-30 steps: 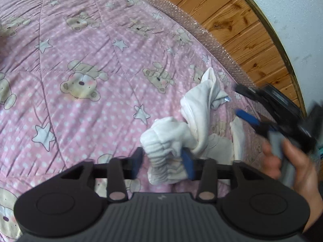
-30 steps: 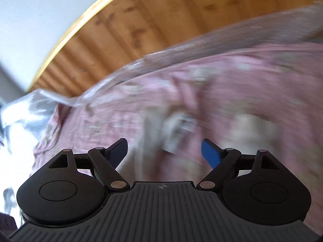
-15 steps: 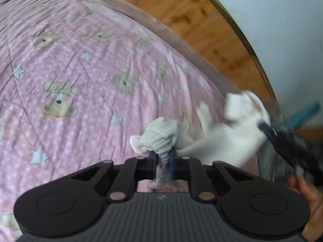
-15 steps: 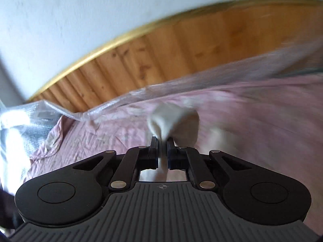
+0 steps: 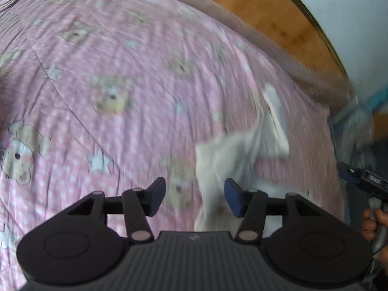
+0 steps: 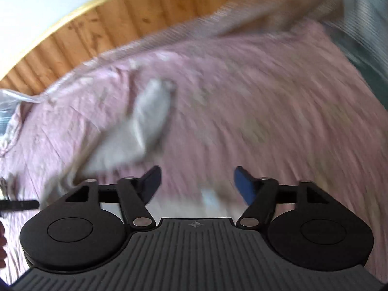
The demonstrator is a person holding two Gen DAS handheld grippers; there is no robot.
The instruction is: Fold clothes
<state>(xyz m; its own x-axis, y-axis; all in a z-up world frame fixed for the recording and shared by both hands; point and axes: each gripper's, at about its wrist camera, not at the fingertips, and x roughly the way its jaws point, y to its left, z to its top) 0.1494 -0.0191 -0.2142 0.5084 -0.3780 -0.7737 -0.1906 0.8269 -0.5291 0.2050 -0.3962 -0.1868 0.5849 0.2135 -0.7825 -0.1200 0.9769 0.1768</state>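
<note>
Garment (image 5: 232, 155) white, crumpled on pink quilt (image 5: 121, 72); blurred, possibly sock.

A pink quilt (image 5: 126, 55) dotted with white spots and printed with beige teddy bears and pale stars spreads ahead of the left gripper (image 5: 194, 197), whose black frame carries dark blue fingertip pads (image 5: 233, 197). A white garment (image 5: 232, 155), blurred, lies just beyond the right-hand pad. Honey-brown wooden panelling (image 5: 274, 14) with dark knots, edged by a gold strip, curves far beyond the fingers under a pale blue-white wall (image 5: 351, 19). The right gripper (image 6: 197, 184), equally black with a brighter blue pad on its right finger (image 6: 245, 184), faces the same pink cover (image 6: 266, 92), here smeared to dusty rose, with an off-white garment (image 6: 138, 131) ahead of its left finger.
</note>
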